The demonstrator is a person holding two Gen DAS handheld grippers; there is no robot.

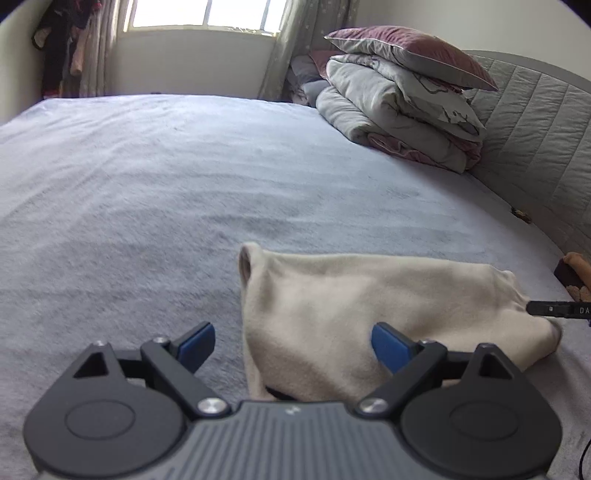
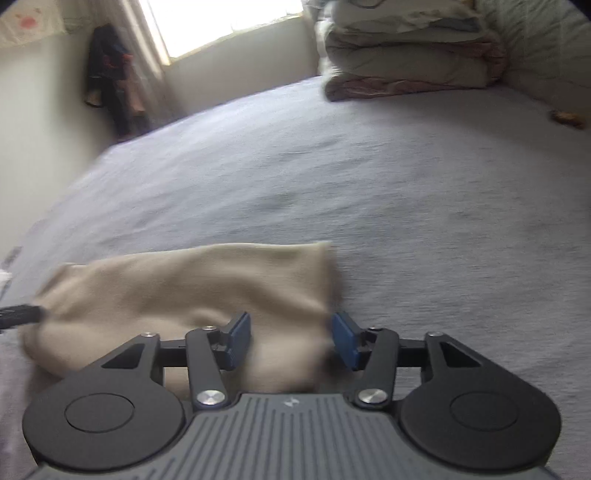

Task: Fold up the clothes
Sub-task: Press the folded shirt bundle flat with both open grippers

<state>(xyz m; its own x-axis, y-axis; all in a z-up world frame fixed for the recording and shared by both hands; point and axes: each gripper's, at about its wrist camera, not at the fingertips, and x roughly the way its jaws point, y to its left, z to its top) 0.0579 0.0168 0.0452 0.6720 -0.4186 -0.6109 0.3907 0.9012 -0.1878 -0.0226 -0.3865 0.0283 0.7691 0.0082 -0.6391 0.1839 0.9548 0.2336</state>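
Observation:
A beige garment (image 1: 351, 314) lies folded on the grey-lavender bed (image 1: 166, 184). My left gripper (image 1: 291, 347) is open wide over the garment's near left edge: one blue pad is above the sheet and the other above the cloth. A black tip of the right gripper (image 1: 554, 308) touches the garment's right corner. The right wrist view is blurred; in it the garment (image 2: 177, 291) lies left of centre. My right gripper (image 2: 292, 339) is open with the cloth's near right corner between its pads. The left gripper's black tip (image 2: 18, 315) shows at the left edge.
A stack of folded quilts (image 1: 399, 110) with a mauve pillow (image 1: 410, 51) sits at the bed's far right, against the padded headboard (image 1: 535, 129). A brown object (image 1: 576, 266) lies at the right edge. Beyond the bed are a window (image 1: 207, 14) and dark clothes (image 1: 62, 48) hanging in the corner.

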